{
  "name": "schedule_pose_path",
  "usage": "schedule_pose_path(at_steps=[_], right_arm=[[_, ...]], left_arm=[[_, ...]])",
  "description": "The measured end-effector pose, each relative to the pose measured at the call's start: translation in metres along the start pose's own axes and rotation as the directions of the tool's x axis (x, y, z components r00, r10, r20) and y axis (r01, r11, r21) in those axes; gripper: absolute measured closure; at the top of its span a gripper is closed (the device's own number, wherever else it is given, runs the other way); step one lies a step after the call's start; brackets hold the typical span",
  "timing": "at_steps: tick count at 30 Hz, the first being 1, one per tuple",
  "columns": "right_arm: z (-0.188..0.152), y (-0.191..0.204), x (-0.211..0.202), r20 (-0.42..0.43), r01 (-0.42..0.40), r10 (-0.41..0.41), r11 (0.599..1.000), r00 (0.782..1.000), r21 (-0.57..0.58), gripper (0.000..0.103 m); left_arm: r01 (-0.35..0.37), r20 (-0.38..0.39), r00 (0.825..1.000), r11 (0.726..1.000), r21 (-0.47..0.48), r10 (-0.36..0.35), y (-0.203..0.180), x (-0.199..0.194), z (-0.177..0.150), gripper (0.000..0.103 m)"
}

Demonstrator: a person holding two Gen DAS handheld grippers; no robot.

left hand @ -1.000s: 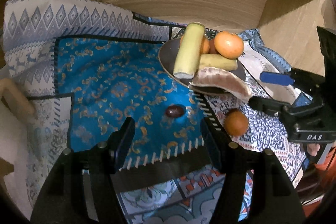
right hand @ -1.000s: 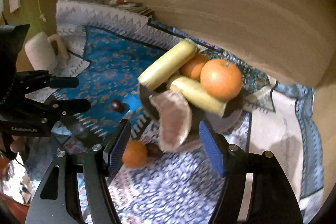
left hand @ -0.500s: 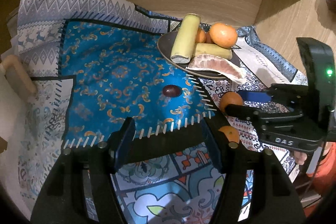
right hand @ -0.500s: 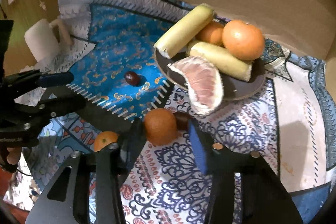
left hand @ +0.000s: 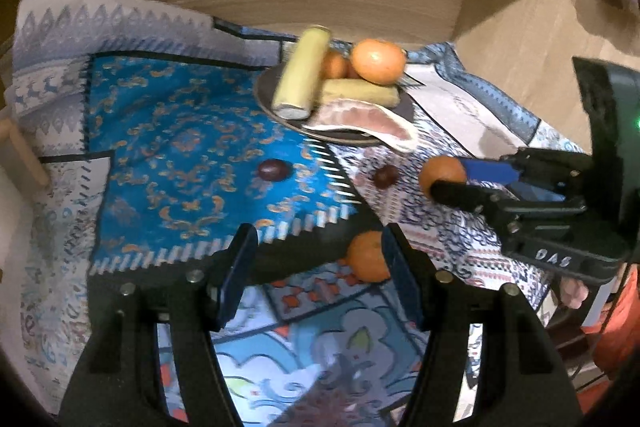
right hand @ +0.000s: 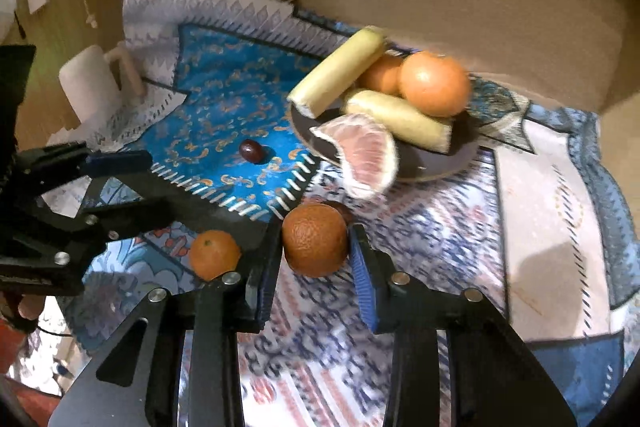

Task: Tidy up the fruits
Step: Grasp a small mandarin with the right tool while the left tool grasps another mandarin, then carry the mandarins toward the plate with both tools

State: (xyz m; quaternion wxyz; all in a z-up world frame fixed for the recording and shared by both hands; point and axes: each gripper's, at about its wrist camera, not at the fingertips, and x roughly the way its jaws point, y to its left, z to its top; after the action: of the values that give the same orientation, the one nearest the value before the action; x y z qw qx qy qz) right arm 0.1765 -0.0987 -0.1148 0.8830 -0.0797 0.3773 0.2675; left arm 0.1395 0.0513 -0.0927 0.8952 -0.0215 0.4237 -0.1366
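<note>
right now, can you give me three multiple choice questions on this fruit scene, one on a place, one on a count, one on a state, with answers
1. Where does the pomelo wedge lie?
A. on the blue cloth
B. at the plate's front edge
C. beside the white mug

2. How many small dark fruits lie on the cloth?
A. none
B. two
C. five

3. What is the right gripper doing?
A. closed on an orange
B. open over the plate
C. holding a banana

Answers:
1 B, the wedge rests on the dark plate and overhangs its near rim.
2 B, the left wrist view shows one on the blue panel and one beside the right gripper.
3 A, its jaws have just been closing and both pads now sit against the orange.
</note>
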Motion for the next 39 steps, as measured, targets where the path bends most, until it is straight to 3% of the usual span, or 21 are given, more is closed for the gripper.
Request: schedule_pose_path(at_steps=[4, 7, 11, 23, 39], right_arm=[[-0.012, -0.012, -0.018, 0.021, 0.025, -0.025, 0.999, 0.999, 0.03, 0.072], [-0.022, -0.02, -0.028, 0.029, 0.026, -0.027, 0.998, 0.999, 0.057, 0.072], [-0.033, -0.024, -0.035, 0.037, 0.025, -0.028, 0.997, 0.999, 0.072, 0.072], [-0.038, -0.041, -0.037, 0.046, 0.027, -0.032, 0.994, 0.998, 0.108, 0.072], [0.019, -0.057, -0.017, 0.092, 0.047, -0.052, 0.997, 0.994, 0.057, 0.072]], left_arm=[[0.036, -0.031, 0.999, 0.999, 0.009, -0.036, -0.014, 0.011, -0.007, 0.04], [0.032, -0.051, 0.998, 0.999, 0.016, -0.031, -0.024, 0.021, -0.012, 0.047], [0.026, -0.078, 0.997, 1.0, 0.007, -0.026, -0.027, 0.034, -0.016, 0.068], [0.02, -0.034, 0.999, 1.0, -0.011, -0.02, -0.023, 0.028, -0.002, 0.069], [0.018, 0.048, 0.999, 0.999, 0.045, -0.02, -0.012, 0.044, 0.071, 0.069]])
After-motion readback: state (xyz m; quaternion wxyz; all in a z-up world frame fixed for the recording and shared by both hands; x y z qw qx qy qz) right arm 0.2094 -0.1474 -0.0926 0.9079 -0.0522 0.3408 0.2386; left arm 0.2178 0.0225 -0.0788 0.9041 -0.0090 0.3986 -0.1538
